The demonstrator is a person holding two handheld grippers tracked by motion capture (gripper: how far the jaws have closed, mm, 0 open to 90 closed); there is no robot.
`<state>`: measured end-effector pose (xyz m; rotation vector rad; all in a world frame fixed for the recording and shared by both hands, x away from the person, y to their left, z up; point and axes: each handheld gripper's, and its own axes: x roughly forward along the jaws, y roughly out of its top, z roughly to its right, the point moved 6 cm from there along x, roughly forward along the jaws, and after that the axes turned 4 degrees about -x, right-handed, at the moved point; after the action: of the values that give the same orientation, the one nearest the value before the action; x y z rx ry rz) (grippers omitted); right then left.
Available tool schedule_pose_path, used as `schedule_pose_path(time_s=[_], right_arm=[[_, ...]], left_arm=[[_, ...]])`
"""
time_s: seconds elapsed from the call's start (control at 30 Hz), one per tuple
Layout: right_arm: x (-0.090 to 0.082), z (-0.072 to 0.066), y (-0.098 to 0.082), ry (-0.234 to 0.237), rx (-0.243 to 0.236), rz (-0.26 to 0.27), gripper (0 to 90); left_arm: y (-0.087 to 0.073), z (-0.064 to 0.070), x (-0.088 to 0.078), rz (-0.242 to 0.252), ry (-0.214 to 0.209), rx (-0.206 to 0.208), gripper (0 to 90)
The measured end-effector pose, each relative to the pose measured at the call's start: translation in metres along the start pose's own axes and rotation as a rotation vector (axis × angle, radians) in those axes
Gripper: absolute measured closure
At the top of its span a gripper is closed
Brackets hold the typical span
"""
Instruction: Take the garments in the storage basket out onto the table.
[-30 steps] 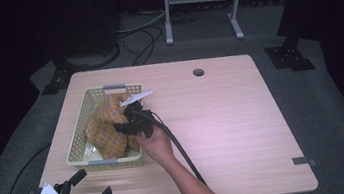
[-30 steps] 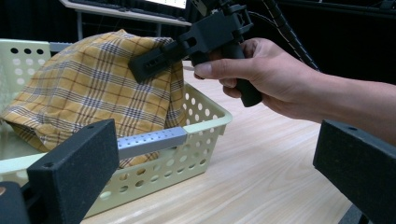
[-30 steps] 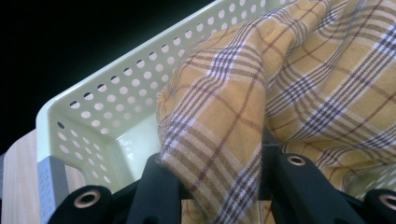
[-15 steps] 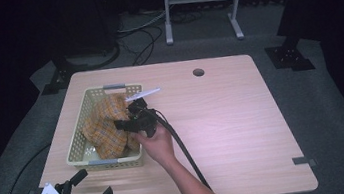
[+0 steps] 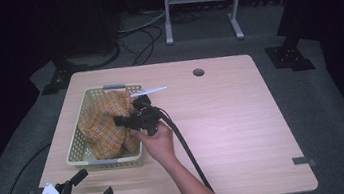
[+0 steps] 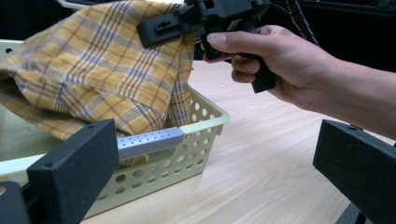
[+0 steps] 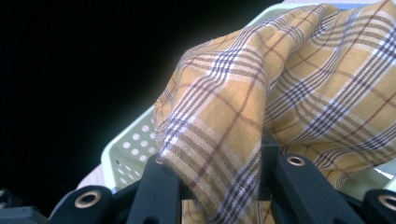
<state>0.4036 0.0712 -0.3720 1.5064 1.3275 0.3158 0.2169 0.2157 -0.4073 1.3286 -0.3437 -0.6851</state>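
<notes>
High view: the cloth [image 5: 105, 126] is heaped in the basket [image 5: 81, 157], and a fold at its right side is pinched between the closed jaws of the right gripper [image 5: 121, 120], directly over the basket. The left gripper [image 5: 84, 190] is held wide open and empty, well apart at the table's near edge, so the right hand is judged nearer for any lift

right claw [image 5: 121, 120] on plaid cloth [image 5: 101, 126] | cloth in basket [image 5: 78, 148] | left claw [image 5: 91, 187] off table [image 5: 243, 118]

A crumpled yellow plaid cloth with dark blue and brown lines [image 5: 104, 123] lies heaped in a pale green perforated plastic basket [image 5: 77, 148] on the left part of the light wooden bench [image 5: 243, 118]. One fold is lifted above the basket rim, pinched in the right hand-held gripper [image 5: 121, 119].
</notes>
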Motion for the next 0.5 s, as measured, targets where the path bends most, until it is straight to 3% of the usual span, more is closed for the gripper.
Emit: schedule_pose_path(time_s=[0.13,0.5], right_arm=[[-0.004,-0.002,0.003,0.015,0.027,0.024,71.5],[-0.013,-0.006,0.008,0.035,0.045,0.063,71.4]], left_arm=[[0.0,0.0,0.0,-0.002,-0.001,0.001,0.2],[0.0,0.0,0.0,-0.004,-0.002,0.005,0.2]])
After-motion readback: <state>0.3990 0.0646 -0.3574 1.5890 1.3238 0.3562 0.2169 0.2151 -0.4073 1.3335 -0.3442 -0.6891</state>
